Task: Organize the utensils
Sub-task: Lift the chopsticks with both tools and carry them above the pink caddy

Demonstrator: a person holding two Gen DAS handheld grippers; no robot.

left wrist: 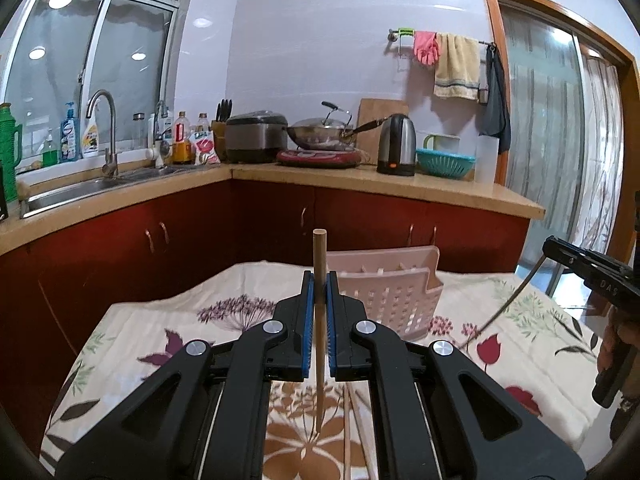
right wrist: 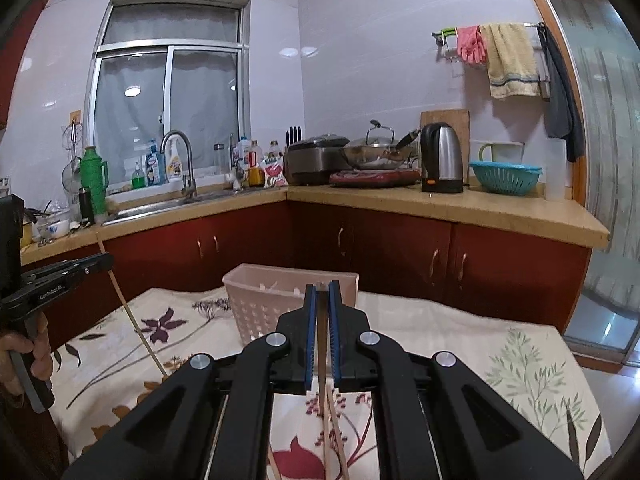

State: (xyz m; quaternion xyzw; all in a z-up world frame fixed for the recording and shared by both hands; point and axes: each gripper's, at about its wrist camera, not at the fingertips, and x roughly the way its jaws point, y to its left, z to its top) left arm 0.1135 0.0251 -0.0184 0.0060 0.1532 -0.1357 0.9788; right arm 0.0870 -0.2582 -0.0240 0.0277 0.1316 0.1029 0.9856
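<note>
Left wrist view: the left hand-held gripper (left wrist: 320,292) is closed on a wooden chopstick (left wrist: 319,264), which stands upright between the blue pads; its round top pokes above them and its thin end hangs down toward the flowered cloth (left wrist: 140,332) on the desk.
Right wrist view: the right hand-held gripper (right wrist: 321,304) is closed on a thin utensil (right wrist: 321,360) that hangs down between its blue pads; the left view shows it as a dark, slanting metal stem, but its type cannot be told.
Holder: the pink perforated utensil basket (left wrist: 400,300) stands on the cloth just beyond both grippers, its open top facing up and divided into slots.
Still on the desk: more chopsticks (right wrist: 336,440) lie on the cloth below the right hand-held gripper.
Step in hand, as judged: carrying each held piece over to the basket and dropping it in.
Doing it well: bring the chopstick's lower tip above the rim before moving forward, so it does not knock the basket's near wall.
Alignment: keep the stick vertical and centre it over one compartment, then lower it before opening.
Risk: the light basket could slide or tip if pushed, and two grippers converging at once may collide, so one at a time seems wiser.
</note>
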